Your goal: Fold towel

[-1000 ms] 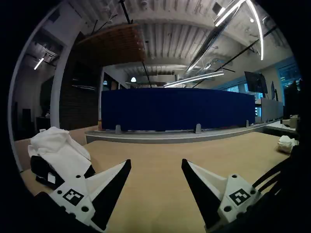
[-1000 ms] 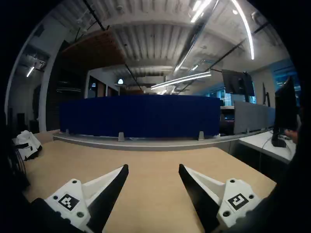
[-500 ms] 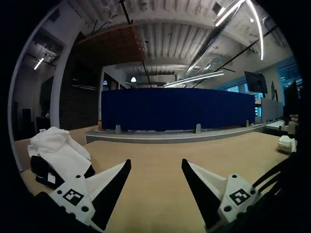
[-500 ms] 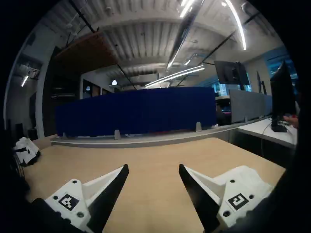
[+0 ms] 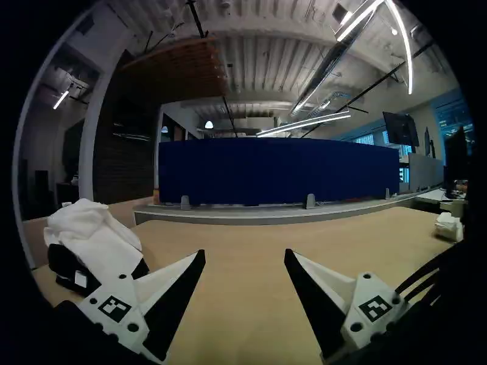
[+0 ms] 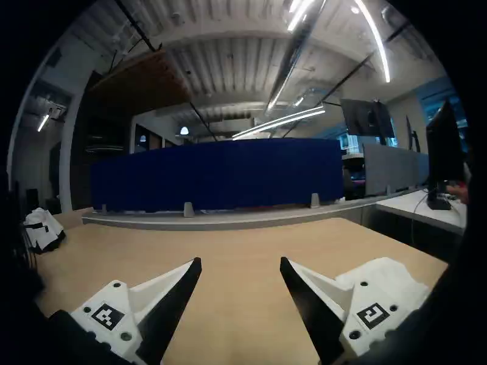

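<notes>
A crumpled white towel [image 5: 91,231] lies heaped on a black object at the left of the wooden table [image 5: 243,237], just beyond my left gripper's left finger. My left gripper [image 5: 243,257] hovers low over the table, open, with nothing between its fingers. In the right gripper view the same white towel [image 6: 41,228] is small at the far left edge. My right gripper [image 6: 240,263] is open over bare wood. A white shape [image 6: 389,275] lies close behind its right finger; I cannot tell what it is.
A blue partition [image 5: 274,170] on a grey rail closes the table's far edge. A small white crumpled thing [image 5: 449,226] sits at the table's right end. Beyond the right edge stand another desk [image 6: 426,213] and a dark monitor [image 6: 443,158].
The right gripper view has shifted and tilted slightly, and a white shape has come in behind its right finger. The left gripper has stayed still. Both grippers stay open.
</notes>
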Available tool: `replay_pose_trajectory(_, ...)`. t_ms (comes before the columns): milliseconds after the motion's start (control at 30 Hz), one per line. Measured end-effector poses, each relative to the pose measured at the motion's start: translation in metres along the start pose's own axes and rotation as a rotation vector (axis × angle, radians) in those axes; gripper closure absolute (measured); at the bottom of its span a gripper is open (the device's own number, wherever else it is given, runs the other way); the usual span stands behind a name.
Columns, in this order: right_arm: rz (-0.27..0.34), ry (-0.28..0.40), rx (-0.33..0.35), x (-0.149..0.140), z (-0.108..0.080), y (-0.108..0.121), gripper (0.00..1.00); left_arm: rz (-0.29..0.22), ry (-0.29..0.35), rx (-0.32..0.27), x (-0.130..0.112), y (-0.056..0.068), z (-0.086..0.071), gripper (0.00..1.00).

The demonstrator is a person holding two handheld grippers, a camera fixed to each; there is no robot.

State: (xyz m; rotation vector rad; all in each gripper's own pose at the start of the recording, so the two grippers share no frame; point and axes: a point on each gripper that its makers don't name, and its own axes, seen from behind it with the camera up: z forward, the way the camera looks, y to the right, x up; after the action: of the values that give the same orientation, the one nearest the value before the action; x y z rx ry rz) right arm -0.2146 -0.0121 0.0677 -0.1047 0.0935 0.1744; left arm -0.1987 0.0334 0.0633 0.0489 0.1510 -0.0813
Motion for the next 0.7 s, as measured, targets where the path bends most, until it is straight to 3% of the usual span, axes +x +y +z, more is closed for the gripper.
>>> replay_pose_trajectory(700,-0.061,0.033,0.001,-0.0003,-0.0037,-0.0087,0.00,0.000,0.000,0.000,-0.0002,-0.0008,0.0001,0.03)
